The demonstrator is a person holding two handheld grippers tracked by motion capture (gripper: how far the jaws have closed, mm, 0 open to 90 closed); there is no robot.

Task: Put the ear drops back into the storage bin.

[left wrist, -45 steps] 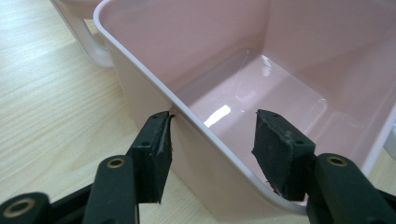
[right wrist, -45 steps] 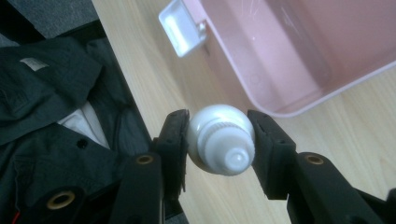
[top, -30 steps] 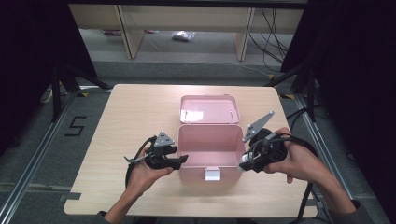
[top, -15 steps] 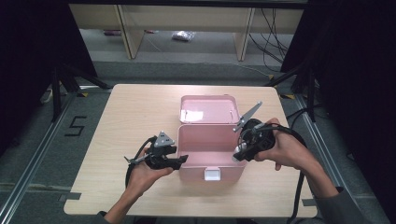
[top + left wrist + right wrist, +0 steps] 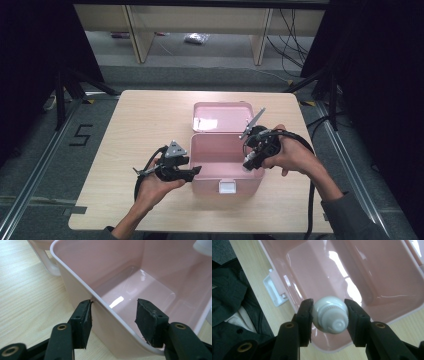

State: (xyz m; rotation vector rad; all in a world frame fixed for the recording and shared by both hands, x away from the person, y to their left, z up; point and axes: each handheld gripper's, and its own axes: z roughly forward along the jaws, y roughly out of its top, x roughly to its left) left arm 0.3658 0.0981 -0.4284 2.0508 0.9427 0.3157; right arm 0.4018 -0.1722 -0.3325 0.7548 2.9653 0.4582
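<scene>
- A pink box [image 5: 227,157] stands open near the middle of the table [image 5: 135,130], its lid [image 5: 222,116] laid back flat on the far side and a white latch [image 5: 227,187] on the near wall.
- The left hand-held gripper [image 5: 192,171] sits at the box's left wall. In the left gripper view its jaws straddle that wall's rim: one pad [image 5: 85,320] lies outside and touches the rim, the other pad [image 5: 147,322] hangs inside the box, clear of the wall. The jaws are parted and squeeze nothing.
- The person's left hand [image 5: 155,182] holds this gripper low, close over the table.
- The right hand-held gripper [image 5: 248,165] hovers over the box's right side, pointing down and tilted toward the near edge.
- In the right gripper view its jaws are clenched on a white bottle [image 5: 330,317], one pad pressing each side of the rounded body; the ribbed cap points toward the camera.
- The bottle hangs above the near end of the box's inside, not yet resting on the floor of the box as far as the pictures show.
- The inside of the box is bare and glossy, with light reflected on its floor.
- The right hand [image 5: 292,155] grips its gripper from the right, a black cable [image 5: 310,200] trailing back along the forearm and a dark sleeve [image 5: 350,220] at the lower edge.
</scene>
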